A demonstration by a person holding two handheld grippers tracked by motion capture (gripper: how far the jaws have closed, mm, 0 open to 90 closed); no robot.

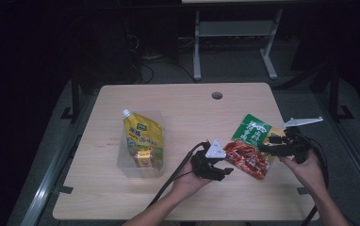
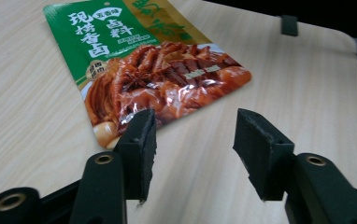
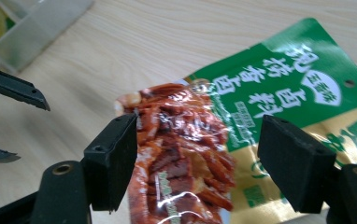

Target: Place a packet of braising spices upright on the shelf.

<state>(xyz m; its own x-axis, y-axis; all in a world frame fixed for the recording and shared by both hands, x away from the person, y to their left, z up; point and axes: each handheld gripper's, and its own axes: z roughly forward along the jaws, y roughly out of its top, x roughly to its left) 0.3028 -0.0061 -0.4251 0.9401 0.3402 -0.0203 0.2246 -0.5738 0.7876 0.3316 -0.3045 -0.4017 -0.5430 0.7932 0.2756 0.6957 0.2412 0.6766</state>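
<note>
A flat food packet [image 1: 249,146], green at the top with red meat printed below, lies on the right half of the wooden table. My left gripper [image 1: 226,171] sits just left of its near end; in the left gripper view the packet [image 2: 153,70] lies ahead of the open jaws [image 2: 193,149], whose left jaw is close to the packet's corner. My right gripper [image 1: 264,149] comes in from the right over the packet's near part. In the right gripper view its jaws [image 3: 197,163] stand open astride the packet [image 3: 242,121] without pressing on it.
A clear plastic bin [image 1: 123,162] at the left holds a yellow spouted pouch [image 1: 143,133] and a small yellow packet [image 1: 145,159]. A round cable hole [image 1: 216,95] sits near the table's far edge. Bare wood runs between bin and grippers.
</note>
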